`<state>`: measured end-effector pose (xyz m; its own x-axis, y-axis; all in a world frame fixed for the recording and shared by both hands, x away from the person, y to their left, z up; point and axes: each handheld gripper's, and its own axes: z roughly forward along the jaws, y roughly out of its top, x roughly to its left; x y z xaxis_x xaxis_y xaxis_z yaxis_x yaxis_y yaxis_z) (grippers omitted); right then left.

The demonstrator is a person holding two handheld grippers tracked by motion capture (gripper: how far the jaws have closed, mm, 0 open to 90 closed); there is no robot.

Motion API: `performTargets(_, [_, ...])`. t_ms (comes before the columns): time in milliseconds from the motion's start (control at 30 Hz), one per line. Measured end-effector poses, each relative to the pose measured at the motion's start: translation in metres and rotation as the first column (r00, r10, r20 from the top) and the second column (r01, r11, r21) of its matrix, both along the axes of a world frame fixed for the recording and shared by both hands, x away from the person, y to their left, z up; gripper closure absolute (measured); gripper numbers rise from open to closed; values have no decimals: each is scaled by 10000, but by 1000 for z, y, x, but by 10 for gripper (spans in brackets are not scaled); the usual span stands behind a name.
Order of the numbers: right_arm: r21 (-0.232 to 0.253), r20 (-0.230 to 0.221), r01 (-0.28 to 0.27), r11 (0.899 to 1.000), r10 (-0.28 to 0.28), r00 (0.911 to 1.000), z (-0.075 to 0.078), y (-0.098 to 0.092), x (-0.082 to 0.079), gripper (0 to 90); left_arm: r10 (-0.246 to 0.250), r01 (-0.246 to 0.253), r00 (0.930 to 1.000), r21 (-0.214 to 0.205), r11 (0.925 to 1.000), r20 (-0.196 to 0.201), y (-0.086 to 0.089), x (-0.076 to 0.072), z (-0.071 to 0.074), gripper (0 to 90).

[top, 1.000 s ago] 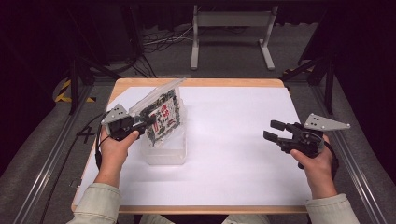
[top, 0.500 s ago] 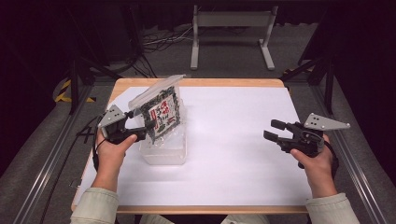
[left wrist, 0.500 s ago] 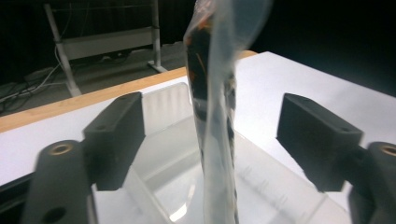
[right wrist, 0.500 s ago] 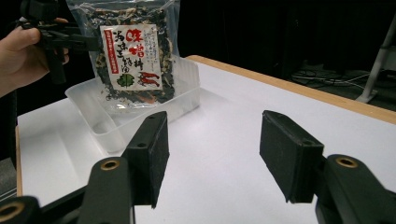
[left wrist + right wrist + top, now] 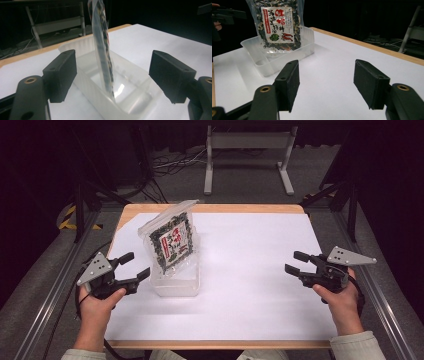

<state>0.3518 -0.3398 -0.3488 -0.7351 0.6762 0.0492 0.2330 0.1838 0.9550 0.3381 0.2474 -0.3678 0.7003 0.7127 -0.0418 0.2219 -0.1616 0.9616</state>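
The clear plastic tub [image 5: 177, 282] sits left of centre on the white table [image 5: 250, 270], and the food packet [image 5: 170, 242] stands on edge inside it, leaning on the far wall. To the right lies wide bare surface. The left gripper [image 5: 131, 267] is just beside the tub's left wall — jaws spread, holding nothing. The right gripper [image 5: 296, 262] rests near the right edge, jaws just opening wider, nothing between them.
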Motion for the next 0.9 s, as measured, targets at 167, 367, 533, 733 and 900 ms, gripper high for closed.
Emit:
performTargets(167, [-54,-135,73,10000,-74,9999,-13,-4,-4,368,-208,213,9991,122,9997,-376,8,-9,-16,229])
performTargets(367, [-242,-316,240,9994,-247,9992,-29,-10,-10,367,-308,317,9976,125,9994,-622,15,-18,-33,218])
performTargets(533, [-591,-677,372,9976,-411,9969,-47,-12,-11,365,-201,230,9945,272,9994,-1026,21,-19,-55,206])
performTargets(733, [-701,-912,621,9956,-684,9935,-64,-18,-14,364,-12,67,9914,410,9991,-1310,23,-18,-73,201])
performTargets(900, [-667,-1110,802,9945,-873,9900,-80,-22,-15,365,-27,86,9897,406,9991,-1430,22,-18,-80,190])
